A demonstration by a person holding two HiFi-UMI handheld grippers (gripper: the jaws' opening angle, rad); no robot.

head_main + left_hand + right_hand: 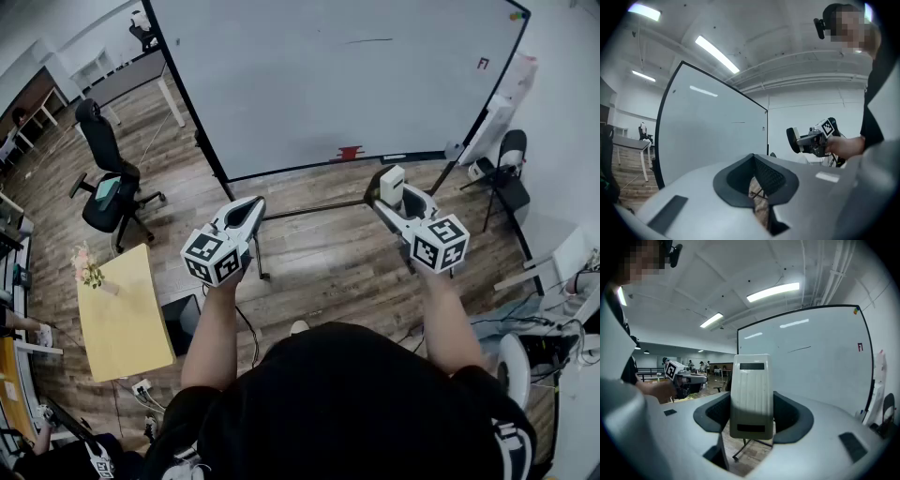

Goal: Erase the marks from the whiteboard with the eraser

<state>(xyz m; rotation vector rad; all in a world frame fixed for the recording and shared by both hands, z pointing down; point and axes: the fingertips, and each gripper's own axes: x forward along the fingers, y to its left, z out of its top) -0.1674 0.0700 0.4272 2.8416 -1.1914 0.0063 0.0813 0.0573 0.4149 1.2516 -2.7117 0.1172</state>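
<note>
Right gripper (388, 193) clamps the eraser (750, 394) upright, face ready for the whiteboard (300, 103), whose thin mark (368, 41) sits at 12 o'clock; left gripper (247, 214) is nearly closed, empty, parked aside.

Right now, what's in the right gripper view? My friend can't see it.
The right gripper is shut on a pale eraser, standing upright between its jaws. Behind it stands a big whiteboard with a thin dark mark.

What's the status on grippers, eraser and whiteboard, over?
Right gripper shut on eraser, held clear of whiteboard. Left gripper shut, empty. Thin dark line near board's top not yet erased. Nothing in the way.
</note>
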